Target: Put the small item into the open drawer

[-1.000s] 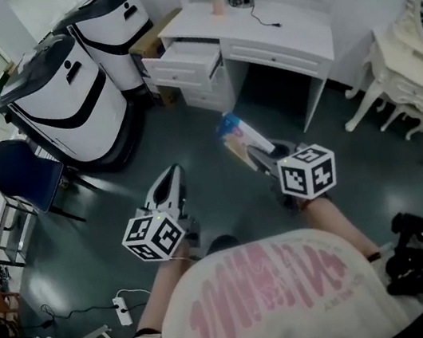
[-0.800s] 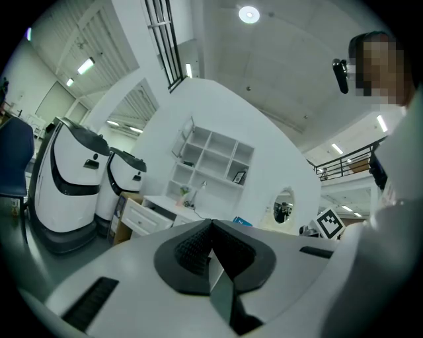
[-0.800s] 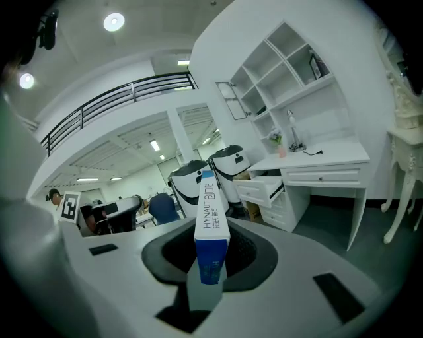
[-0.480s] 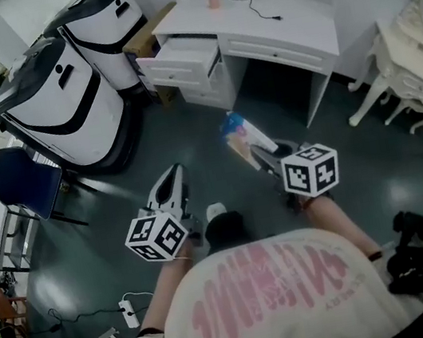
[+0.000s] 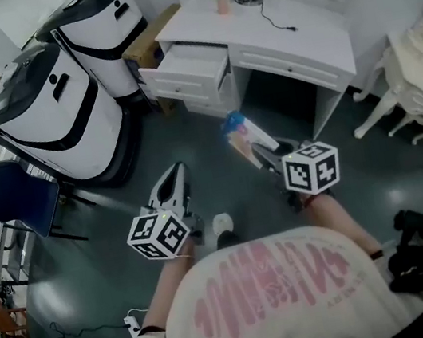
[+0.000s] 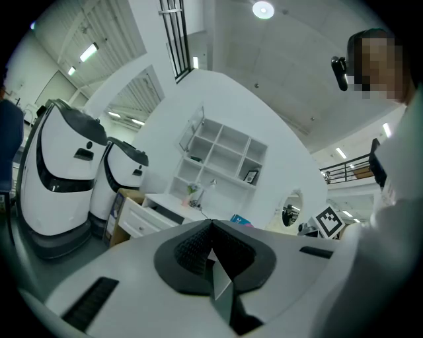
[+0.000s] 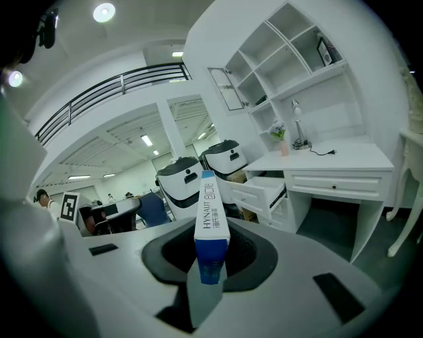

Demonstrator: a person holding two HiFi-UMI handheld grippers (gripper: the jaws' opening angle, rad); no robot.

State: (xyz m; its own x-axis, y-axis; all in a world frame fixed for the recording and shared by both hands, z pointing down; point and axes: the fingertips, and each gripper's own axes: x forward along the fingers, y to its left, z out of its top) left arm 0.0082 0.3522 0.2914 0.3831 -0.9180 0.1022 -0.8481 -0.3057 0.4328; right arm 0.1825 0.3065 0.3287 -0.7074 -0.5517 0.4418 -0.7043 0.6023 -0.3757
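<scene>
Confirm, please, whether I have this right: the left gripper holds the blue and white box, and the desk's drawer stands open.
It is the right gripper that holds the blue and white box, as the right gripper view shows; the left gripper is shut, empty. The drawer does stand open.
</scene>
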